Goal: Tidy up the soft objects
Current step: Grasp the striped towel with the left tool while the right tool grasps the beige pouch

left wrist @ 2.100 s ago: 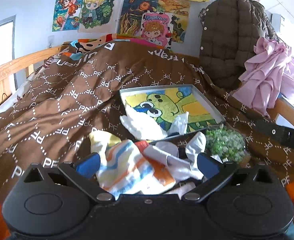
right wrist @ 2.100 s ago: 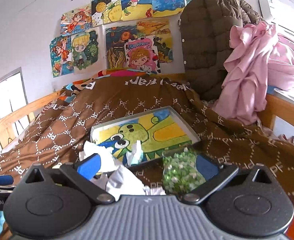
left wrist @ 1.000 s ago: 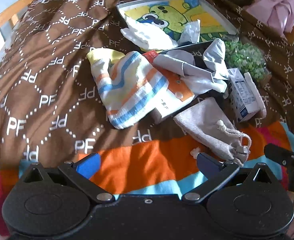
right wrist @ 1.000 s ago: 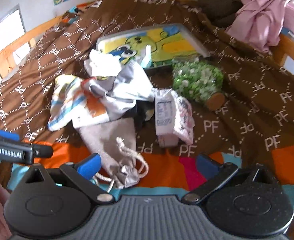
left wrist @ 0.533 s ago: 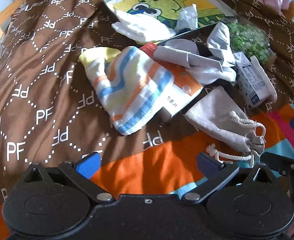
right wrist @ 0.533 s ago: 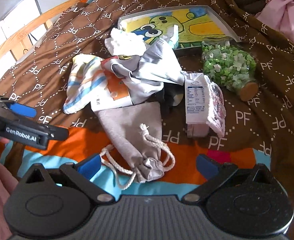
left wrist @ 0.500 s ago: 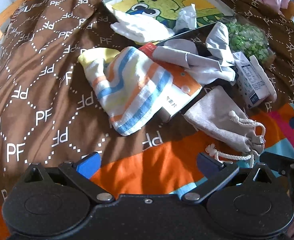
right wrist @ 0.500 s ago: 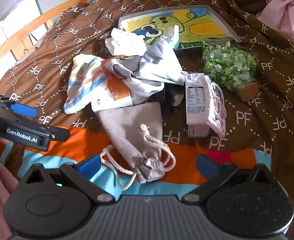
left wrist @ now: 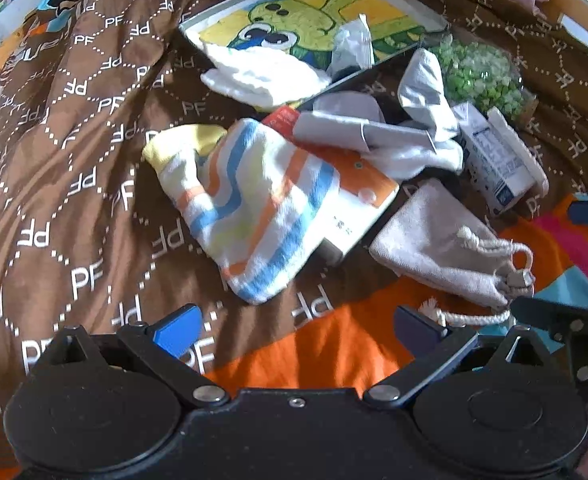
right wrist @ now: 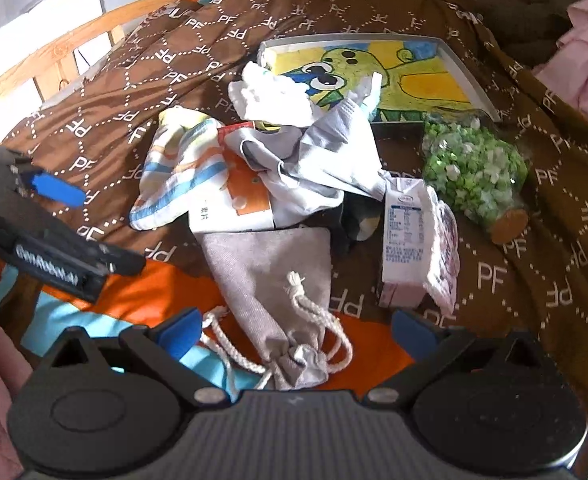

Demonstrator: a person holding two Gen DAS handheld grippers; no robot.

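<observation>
- Your left gripper [left wrist: 298,328] has its jaws spread wide with nothing between them; it hangs over the orange band at the near edge of the bedspread [left wrist: 73,128], and against two seconds ago it now looks down on the bed instead of out at the wall.
- Your right gripper [right wrist: 298,330] is just as wide open and empty; the tied neck of the grey drawstring pouch [right wrist: 277,276] lies between its fingertips, though contact cannot be judged.
- Since half a second ago both views have closed in a little on the pile; the things themselves lie as they did.
- The pouch rests at the near edge, across the line where brown meets orange, its cord looped on the orange.
- Just beyond it the striped towel [left wrist: 245,204] lies spread toward the left side, draped over an orange-and-white box [left wrist: 358,196].
- A grey cloth [right wrist: 314,160] is crumpled on top of that box, near the middle of the pile.
- A milk carton [right wrist: 404,240] lies on its side to the right of the pouch, a pale packet against it.
- The bag of green bits [right wrist: 474,172] sits farther right.
- A white cloth [left wrist: 261,76] overlaps the near left corner of the frog picture tray [right wrist: 470,80] toward the far side.
</observation>
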